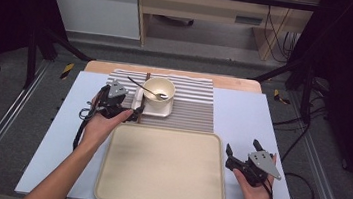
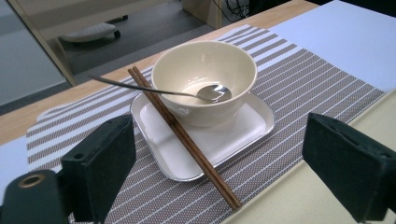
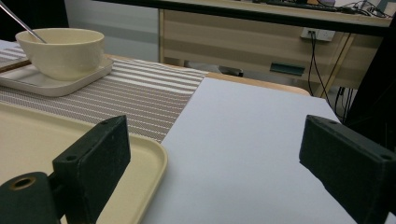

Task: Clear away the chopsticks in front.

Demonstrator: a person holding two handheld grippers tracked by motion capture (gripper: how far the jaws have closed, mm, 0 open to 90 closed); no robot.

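While both claws gape empty, the bowl (image 2: 204, 79) holds a spoon (image 2: 212, 93).

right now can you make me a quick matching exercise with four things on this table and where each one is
Things:
1. spoon
2. chopsticks
3. bowl
4. tray

Places:
A. on the small white plate
B. nearest the person, in front of the striped mat, nothing on it
C. head inside the bowl, handle sticking out over its rim
D. lying across the plate's edge, tips down on the mat

Pairs: 1-C, 2-D, 3-A, 4-B
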